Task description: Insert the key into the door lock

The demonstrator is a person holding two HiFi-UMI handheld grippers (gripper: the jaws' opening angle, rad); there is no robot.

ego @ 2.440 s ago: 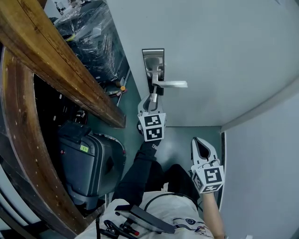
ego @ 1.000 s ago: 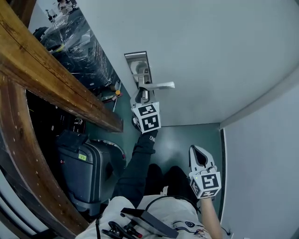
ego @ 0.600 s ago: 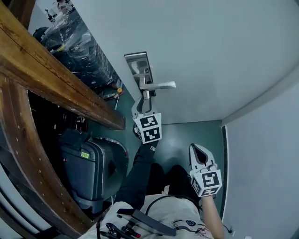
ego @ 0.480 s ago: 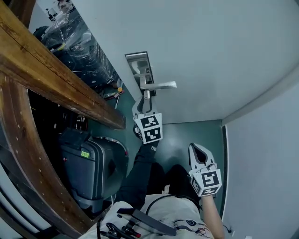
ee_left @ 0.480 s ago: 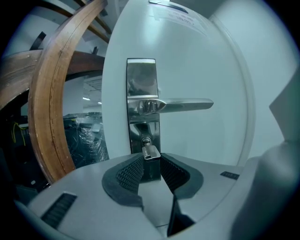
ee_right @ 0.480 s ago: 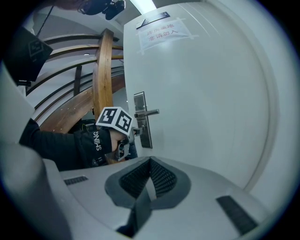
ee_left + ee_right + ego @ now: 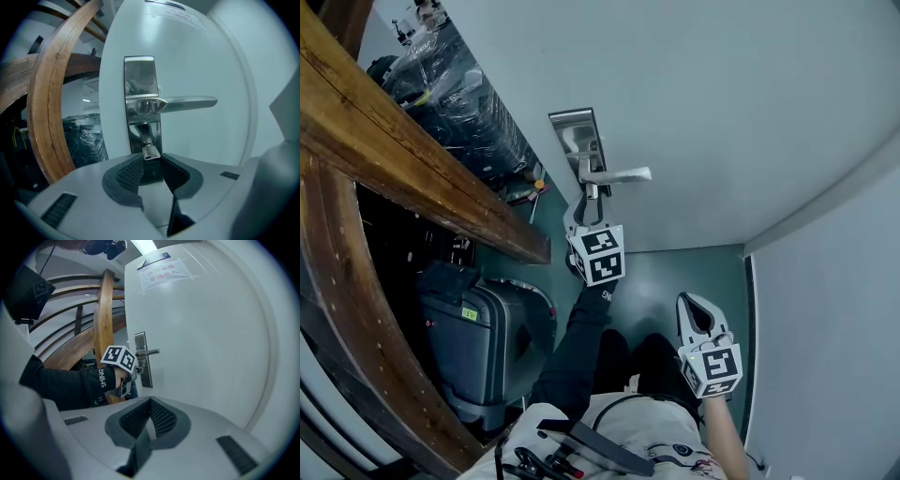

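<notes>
1 door (image 7: 722, 112) | 1 lock plate (image 7: 140, 75), 1 lever (image 7: 187, 102) | 2 grippers: your left gripper (image 7: 151, 162) pinches the 1 key (image 7: 150, 153), tip in the keyhole under the lever; right gripper (image 7: 150, 401) clenched, empty | vs a second ago: left's backed off a bit

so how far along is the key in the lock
Done: the left gripper holds the key in its jaws, lined up with the keyhole under the lever handle. In hand: the key's tip is at or just inside the slot; depth is unclear. Left: push it fully in. The right gripper is shut and empty.
</notes>
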